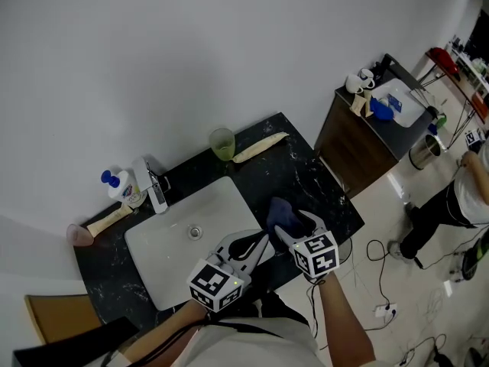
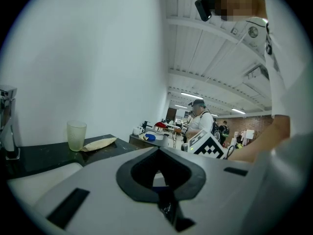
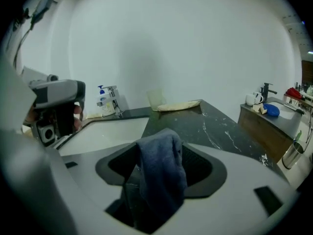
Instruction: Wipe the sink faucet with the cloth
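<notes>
Blue cloth (image 3: 161, 170) lies draped between spread jaws of right gripper (image 1: 298, 228), not pinched, over black countertop (image 1: 298, 170) just right of white sink (image 1: 164, 247). Chrome faucet (image 1: 155, 183) stands at sink's far rim, well apart from cloth. Left gripper (image 1: 260, 245) hovers at sink's near edge, jaws pressed together, nothing between them. Beyond: green cup (image 1: 222, 143) and soap bottle (image 1: 122, 186) by wall.

Left gripper (image 1: 258, 243), right gripper (image 1: 293, 226): pale grey shells, black-lined jaws, black-and-white marker cubes (image 1: 218, 285). White top (image 1: 248, 344).
</notes>
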The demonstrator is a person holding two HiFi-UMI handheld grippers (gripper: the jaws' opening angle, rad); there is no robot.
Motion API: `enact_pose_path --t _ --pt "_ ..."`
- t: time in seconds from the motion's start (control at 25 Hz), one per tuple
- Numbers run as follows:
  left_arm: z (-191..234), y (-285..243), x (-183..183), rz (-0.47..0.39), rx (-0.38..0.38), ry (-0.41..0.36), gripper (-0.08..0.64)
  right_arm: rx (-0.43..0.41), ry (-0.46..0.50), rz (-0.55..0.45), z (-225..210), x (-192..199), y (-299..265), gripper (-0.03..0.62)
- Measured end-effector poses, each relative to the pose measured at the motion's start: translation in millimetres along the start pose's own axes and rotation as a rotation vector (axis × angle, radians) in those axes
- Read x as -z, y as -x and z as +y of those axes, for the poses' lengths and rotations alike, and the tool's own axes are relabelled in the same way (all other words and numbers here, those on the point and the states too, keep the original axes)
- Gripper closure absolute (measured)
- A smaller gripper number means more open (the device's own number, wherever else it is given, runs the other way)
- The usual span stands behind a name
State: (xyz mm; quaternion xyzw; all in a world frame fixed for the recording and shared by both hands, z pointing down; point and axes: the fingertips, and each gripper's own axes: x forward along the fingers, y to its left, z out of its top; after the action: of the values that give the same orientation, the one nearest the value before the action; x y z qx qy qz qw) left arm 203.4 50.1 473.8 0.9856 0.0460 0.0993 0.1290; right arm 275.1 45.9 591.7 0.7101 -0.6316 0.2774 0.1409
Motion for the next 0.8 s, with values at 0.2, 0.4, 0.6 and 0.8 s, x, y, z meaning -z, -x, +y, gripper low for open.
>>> enact_pose_path --t 0.2,0.4,0.6,0.8 --pt "7.8 7.9 -0.9 -0.004 -0.023 0.004 0.558 0.014 0.050 0.105 -4.1 16.5 -14.8 0.319" --pt "15.7 17.6 -2.3 -0.012 -0.046 0.007 0.558 0.012 0.102 0.134 -0.3 16.8 -16.3 0.494" --pt "22.0 27.8 -6.9 -0.025 -0.072 0.014 0.558 -0.024 0.106 0.061 12.0 -5.8 -2.8 0.500" --pt "39.8 51.3 -10.2 -0.049 -0.142 0.001 0.558 -0.086 0.138 -0.020 36.9 -38.4 -3.1 0.500"
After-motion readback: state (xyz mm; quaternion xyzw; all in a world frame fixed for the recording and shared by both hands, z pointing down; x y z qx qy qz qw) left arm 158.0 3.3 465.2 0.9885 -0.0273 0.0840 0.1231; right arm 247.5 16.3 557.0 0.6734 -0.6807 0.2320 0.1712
